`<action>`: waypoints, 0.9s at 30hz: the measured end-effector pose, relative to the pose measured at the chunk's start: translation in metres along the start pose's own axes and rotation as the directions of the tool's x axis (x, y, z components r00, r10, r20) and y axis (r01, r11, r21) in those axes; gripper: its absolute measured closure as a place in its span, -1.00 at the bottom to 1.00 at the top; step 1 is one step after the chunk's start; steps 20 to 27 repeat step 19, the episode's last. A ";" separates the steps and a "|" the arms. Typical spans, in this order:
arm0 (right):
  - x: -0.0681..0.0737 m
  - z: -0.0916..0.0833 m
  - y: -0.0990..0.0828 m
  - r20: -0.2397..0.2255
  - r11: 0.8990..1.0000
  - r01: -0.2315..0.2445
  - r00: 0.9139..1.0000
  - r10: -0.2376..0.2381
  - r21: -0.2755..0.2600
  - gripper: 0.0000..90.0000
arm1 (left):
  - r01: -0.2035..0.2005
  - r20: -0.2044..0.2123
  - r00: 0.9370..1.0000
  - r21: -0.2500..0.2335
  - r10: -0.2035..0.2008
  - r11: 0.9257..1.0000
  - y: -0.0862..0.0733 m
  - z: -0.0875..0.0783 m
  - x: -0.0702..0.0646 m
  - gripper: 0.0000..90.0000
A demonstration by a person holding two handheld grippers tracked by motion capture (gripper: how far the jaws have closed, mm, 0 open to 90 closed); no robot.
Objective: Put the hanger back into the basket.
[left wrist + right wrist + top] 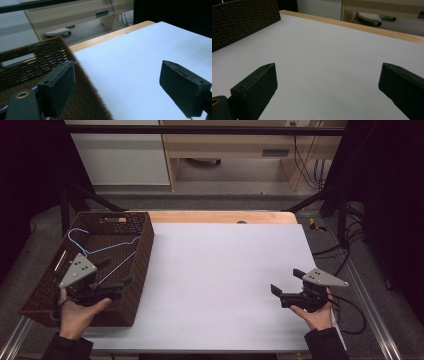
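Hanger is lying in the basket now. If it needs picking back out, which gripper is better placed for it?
Left. The left gripper hangs open over the wicker basket, right beside the blue hanger lying inside. The right gripper, also open, sits across the white table, far from the basket.

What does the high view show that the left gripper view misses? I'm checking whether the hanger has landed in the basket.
High view alone: a light blue wire hanger lying inside the brown wicker basket, the left tool over the basket's near end with nothing between its open jaws, and the right tool, open, at the right of the white table top.

Left gripper view alone: a close look at the left tool's black pads, spread wide with nothing between them.

Both: the basket's woven wall, the white table top and its wooden far edge.
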State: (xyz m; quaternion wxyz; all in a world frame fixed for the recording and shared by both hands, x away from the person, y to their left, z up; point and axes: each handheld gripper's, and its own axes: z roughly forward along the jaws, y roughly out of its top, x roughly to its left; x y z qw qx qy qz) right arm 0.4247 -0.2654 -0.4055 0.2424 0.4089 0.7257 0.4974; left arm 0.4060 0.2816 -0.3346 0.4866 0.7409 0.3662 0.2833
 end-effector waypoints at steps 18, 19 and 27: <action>0.000 -0.004 -0.002 -0.004 1.000 0.000 1.000 0.000 -0.008 -0.94 | -0.020 0.108 0.994 0.034 0.016 0.999 -0.029 0.037 -0.037 -0.78; 0.000 -0.004 -0.002 -0.004 1.000 0.000 1.000 0.000 -0.008 -0.94 | -0.020 0.108 0.994 0.034 0.016 0.999 -0.029 0.037 -0.037 -0.77; 0.000 -0.004 -0.002 -0.004 1.000 0.000 1.000 0.000 -0.008 -0.94 | -0.020 0.108 0.994 0.034 0.016 0.999 -0.029 0.037 -0.037 -0.77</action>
